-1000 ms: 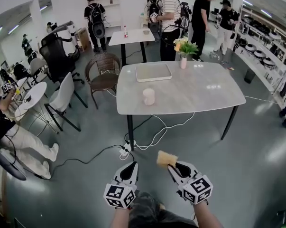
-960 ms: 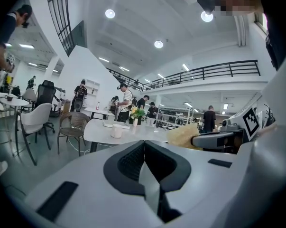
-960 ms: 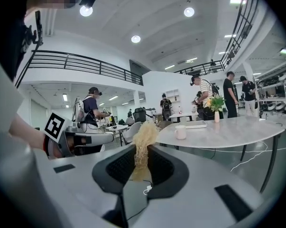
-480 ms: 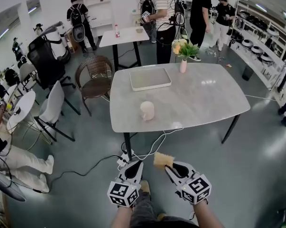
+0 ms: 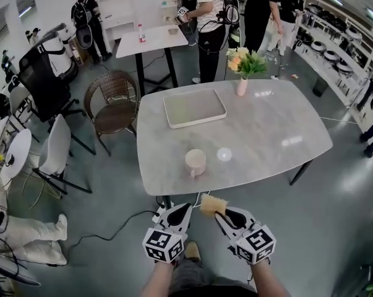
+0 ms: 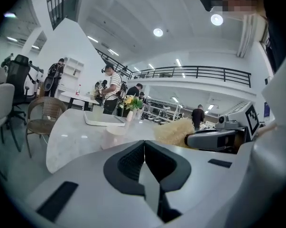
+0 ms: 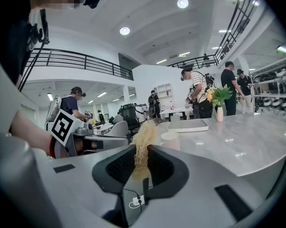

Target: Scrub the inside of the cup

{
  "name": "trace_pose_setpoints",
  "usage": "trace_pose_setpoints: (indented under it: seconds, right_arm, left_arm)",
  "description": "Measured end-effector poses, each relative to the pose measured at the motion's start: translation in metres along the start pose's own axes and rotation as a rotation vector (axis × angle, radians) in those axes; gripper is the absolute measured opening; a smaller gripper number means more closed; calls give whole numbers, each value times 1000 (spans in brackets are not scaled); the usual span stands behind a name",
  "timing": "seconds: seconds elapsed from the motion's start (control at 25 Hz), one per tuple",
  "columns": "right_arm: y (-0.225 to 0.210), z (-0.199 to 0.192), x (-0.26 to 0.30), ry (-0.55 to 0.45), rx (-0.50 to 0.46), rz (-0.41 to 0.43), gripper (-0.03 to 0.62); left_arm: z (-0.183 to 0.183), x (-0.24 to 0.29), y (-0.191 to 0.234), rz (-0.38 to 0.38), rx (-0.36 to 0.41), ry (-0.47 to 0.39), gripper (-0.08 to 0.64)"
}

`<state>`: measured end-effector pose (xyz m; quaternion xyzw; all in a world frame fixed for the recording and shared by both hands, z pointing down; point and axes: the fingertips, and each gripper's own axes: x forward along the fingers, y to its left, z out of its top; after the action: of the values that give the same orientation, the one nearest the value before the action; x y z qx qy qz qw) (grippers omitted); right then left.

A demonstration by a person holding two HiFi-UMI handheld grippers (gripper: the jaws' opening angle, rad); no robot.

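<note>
Head view showed the cup (image 5: 195, 162) near the front edge of the worktop (image 5: 266, 129), apart from the left gripper (image 5: 184, 208), fingers (image 6: 126, 164) closed on nothing, and the right gripper (image 5: 221, 213), fingers (image 7: 118, 167) pinching a sponge (image 5: 213, 203); scrubbing the unheld cup would likely tip it.
</note>
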<state>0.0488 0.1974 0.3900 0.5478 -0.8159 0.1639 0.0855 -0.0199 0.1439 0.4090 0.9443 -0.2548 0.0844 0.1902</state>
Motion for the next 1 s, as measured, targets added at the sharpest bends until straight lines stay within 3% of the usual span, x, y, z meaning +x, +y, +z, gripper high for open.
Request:
trace_pose_setpoints:
  seconds: [0.2,0.48,0.84,1.0]
  right_arm:
    - [-22,2,29,6,13,-41,72]
    - [-32,-2,58,37,34,-27,72]
    - [-37,-9,95,111,24,167,72]
    - [-53,-1,104,132,-9,216,72]
  left_arm:
    - [3,27,22,-58,11,14,14]
    - [-8,41,44,-57,-33,42,14]
    - [-14,58,64,-17,-54,74,15]
    - [-13,76,72,-20,-57,78,15]
